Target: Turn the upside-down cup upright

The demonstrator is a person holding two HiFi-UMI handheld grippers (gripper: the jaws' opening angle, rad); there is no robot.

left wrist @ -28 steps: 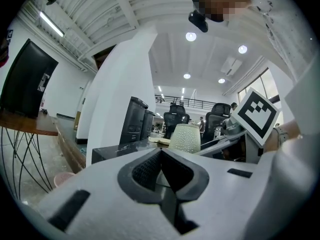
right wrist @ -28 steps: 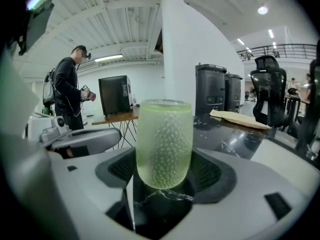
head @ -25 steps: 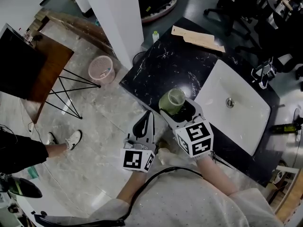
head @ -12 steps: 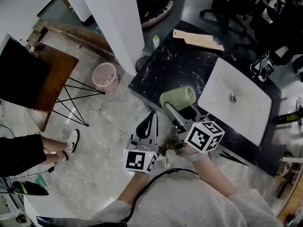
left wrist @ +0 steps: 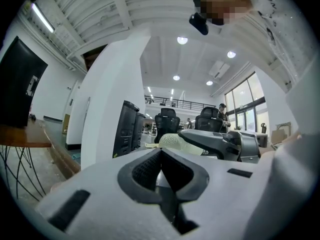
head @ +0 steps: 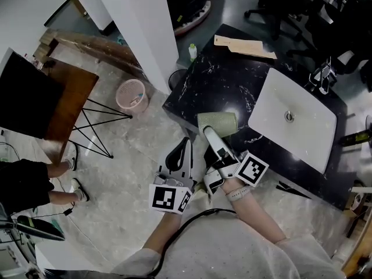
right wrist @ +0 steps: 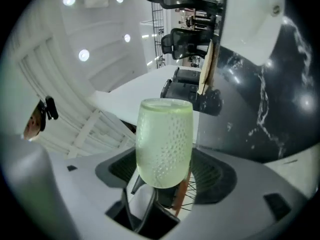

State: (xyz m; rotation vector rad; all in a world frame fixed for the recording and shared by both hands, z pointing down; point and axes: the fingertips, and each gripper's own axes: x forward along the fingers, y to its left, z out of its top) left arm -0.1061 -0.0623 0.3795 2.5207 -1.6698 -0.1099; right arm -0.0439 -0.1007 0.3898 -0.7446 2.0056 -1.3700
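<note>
- Head view: the shiny gray floor (head: 116,173) fills the left side. A big white pillar (head: 145,22) stands on it.
- The black tabletop (head: 226,80) with white streaks is to the right of the pillar.
- A white sink (head: 308,138) sits in the right part of the tabletop.
- A brown wooden table (head: 64,103) on thin black legs stands at the far left.
- A pink basket (head: 132,95) stands on the floor, between the wooden table and the tabletop.
- The right claw (head: 211,133) is clenched on the green cup (head: 218,122). In the right gripper view, its two jaws press on the sides of the green cup.
- The left claw (head: 183,144) is just left of the right claw. In the left gripper view, its jaws are squeezed together with nothing between them.
- The green cup lies on its side in the right claw. It shows over the front edge of the tabletop, to the left of the sink.
- A little bottle (head: 191,51) with a green top is by the far left edge of the tabletop.
</note>
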